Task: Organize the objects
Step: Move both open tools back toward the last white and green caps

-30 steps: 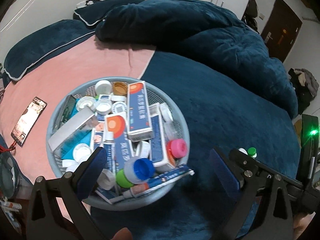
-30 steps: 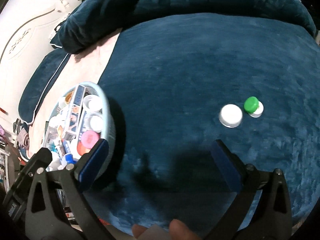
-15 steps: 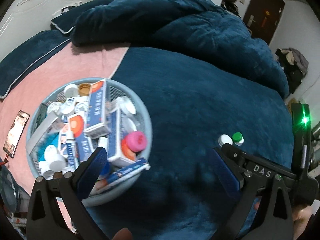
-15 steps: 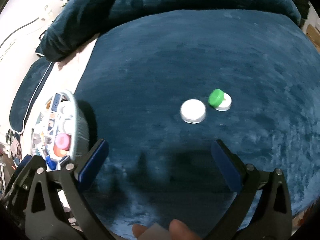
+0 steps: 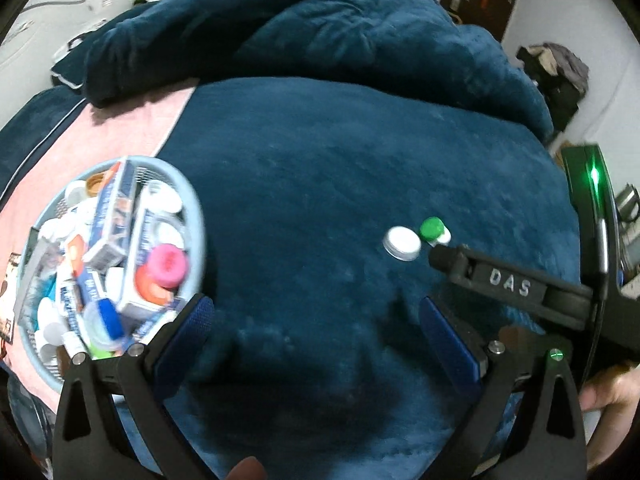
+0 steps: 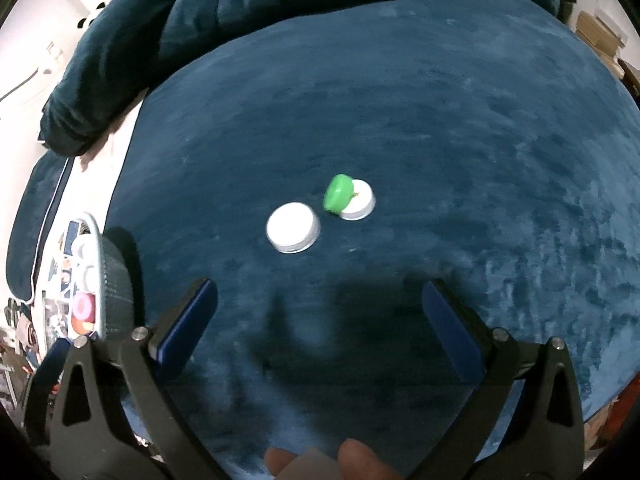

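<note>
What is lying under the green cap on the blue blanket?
The green cap leans tilted on a small white cap. Only part of the white cap shows; whatever lies beneath the green cap is hidden.

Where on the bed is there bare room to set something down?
The dark blue plush blanket is bare between the round blue basket and the white cap, and beyond the green cap. The basket is crammed.

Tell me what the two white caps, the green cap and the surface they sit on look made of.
Larger white cap: likely plastic, matte top, ribbed greyish side. Smaller white cap: probably the same, partly covered. Green cap: glossy moulded plastic, tilted against the smaller one. Blue blanket: plush fleece or velvet-like fabric, with brushed nap streaks.
</note>
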Demonstrator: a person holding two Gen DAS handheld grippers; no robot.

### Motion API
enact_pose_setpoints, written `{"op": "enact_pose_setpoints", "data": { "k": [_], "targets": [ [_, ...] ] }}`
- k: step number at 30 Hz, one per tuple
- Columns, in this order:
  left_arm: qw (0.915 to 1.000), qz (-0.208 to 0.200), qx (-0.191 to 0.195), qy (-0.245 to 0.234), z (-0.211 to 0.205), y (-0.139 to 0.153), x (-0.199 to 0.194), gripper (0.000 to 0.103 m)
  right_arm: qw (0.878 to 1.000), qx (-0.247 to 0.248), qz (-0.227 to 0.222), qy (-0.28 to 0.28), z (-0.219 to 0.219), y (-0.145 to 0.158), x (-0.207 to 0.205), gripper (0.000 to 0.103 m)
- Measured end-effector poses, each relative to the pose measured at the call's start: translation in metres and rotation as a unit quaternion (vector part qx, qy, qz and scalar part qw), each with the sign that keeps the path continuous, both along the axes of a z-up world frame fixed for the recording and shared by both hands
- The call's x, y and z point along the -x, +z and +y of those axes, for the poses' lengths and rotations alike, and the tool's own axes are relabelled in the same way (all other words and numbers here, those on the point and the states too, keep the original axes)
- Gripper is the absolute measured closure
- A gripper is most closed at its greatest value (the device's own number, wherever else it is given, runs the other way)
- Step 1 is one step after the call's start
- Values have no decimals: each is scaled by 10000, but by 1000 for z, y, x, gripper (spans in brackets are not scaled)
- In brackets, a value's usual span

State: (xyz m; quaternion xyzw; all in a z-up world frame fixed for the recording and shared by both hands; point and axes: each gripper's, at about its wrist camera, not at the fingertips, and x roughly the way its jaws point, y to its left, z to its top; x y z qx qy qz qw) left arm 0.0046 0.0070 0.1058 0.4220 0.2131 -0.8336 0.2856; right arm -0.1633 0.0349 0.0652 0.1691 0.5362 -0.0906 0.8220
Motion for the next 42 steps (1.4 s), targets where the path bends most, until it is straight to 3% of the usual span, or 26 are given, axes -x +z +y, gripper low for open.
{"op": "enact_pose_setpoints", "data": {
  "k": [14, 25, 30, 42],
  "targets": [
    [9975, -289, -517, -384, 19, -41, 35, 0, 9990, 70, 173, -402, -42, -13, 8, 0],
    [9920, -245, -1231, -115, 2, -77, 41, 0, 9974, 154, 326, -629, -61, -25, 7, 0],
    [9916, -222, -1275, 56, -6, -84, 42, 0, 9966, 276, 351, -688, -65, -30, 3, 0],
    [9935, -248, -1109, 97, -16, -87, 40, 0, 9876, 1546, 39, 269, -32, -30, -30, 0]
  ]
}}
